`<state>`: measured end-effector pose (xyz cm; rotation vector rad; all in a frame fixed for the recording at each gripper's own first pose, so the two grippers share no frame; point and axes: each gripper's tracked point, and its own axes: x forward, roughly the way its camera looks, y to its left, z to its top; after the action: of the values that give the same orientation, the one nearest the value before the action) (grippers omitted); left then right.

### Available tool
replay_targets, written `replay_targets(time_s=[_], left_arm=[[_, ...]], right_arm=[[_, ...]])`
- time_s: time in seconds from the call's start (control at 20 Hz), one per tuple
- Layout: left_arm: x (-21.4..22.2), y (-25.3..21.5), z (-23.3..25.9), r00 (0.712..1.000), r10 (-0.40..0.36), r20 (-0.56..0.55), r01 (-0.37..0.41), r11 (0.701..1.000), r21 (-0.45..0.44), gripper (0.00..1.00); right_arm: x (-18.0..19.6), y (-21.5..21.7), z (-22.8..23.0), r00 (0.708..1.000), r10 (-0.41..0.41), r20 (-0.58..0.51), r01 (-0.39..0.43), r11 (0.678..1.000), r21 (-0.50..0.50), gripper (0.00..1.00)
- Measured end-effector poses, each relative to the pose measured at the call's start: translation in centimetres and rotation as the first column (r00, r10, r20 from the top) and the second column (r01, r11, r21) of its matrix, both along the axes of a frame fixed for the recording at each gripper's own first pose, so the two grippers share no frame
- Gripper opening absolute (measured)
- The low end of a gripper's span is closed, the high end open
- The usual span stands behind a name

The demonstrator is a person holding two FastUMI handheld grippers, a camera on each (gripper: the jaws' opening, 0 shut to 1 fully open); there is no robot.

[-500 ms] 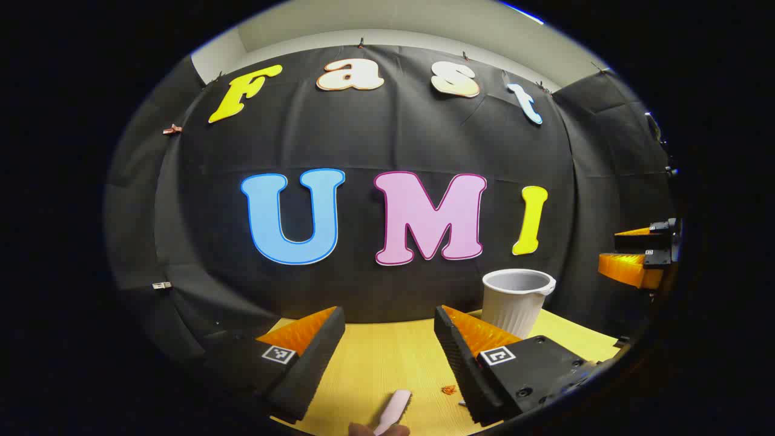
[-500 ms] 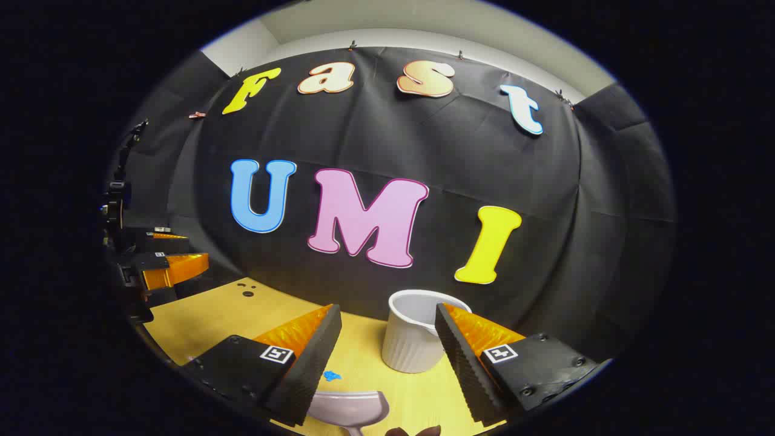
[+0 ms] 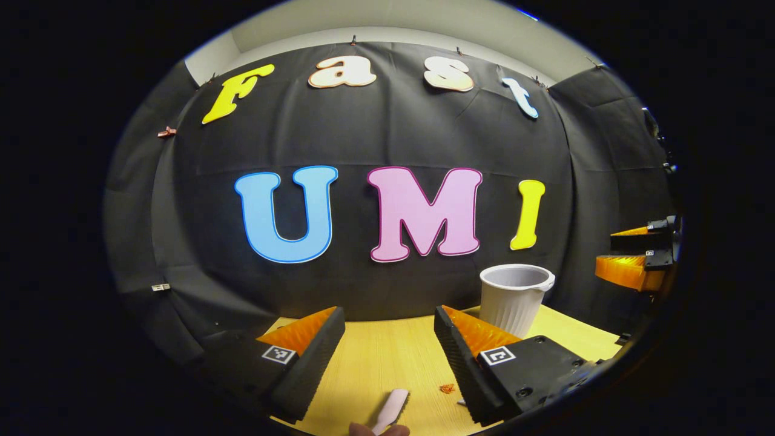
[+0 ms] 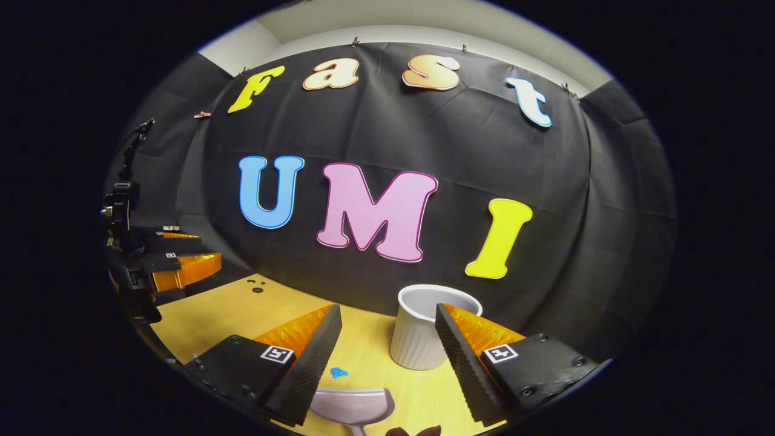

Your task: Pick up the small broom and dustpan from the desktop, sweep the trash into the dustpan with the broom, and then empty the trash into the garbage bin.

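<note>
Fingers of the left gripper (image 3: 389, 339) stand spread wide above the desk (image 3: 375, 357) with nothing between them. Below the gap, at the lower edge of the left gripper view, lies a pale slim handle (image 3: 392, 409), likely the broom's, though its head is cut off; it touches neither finger. Just right of it an orange scrap (image 3: 447, 388) lies on the wood near the right finger. The bin (image 3: 515, 295), a white ribbed cup, stands upright at the back right of the desk near the black cloth wall. Farther right, at the edge of that view, the other gripper shows side-on, held above the desk. In the right gripper view, the right gripper (image 4: 387, 339) is likewise spread and grasps nothing. The dustpan (image 4: 353, 404) lies flat on the desk low between its fingers, apart from both, its mouth facing the wall. A blue scrap (image 4: 338, 372) lies on the wood just beyond the pan, beside the left finger. The bin stands behind the right finger, which hides part of its rim. Some dark specks (image 4: 257, 286) lie on the desk's far left, near the left gripper.
</note>
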<state>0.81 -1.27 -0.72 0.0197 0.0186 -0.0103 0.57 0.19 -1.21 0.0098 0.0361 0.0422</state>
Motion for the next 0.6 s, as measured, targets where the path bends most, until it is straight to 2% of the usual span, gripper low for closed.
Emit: replay_targets(time_s=[0.25,0.4,0.5,0.6], left_arm=[[0.4,0.0,-0.7,1.0,-0.003,-0.013,0.003,1.0,0.004,0.95],[0.6,0.1,-1.2,1.0,0.0,-0.019,0.0,1.0,0.005,0.95],[0.7,0.2,-1.7,1.0,0.003,-0.029,-0.002,1.0,0.009,0.95],[0.7,0.4,-2.3,0.999,0.008,-0.038,-0.008,1.0,0.013,0.95]], right_arm=[[0.4,0.4,-0.8,0.999,0.033,-0.035,-0.033,0.999,-0.018,0.98],[0.0,1.1,-2.5,0.993,0.068,-0.096,-0.068,0.998,-0.003,0.98],[-0.6,1.8,-4.9,0.979,0.1,-0.179,-0.099,0.995,0.017,0.98],[-1.5,2.5,-8.0,0.95,0.13,-0.283,-0.128,0.991,0.024,0.98]])
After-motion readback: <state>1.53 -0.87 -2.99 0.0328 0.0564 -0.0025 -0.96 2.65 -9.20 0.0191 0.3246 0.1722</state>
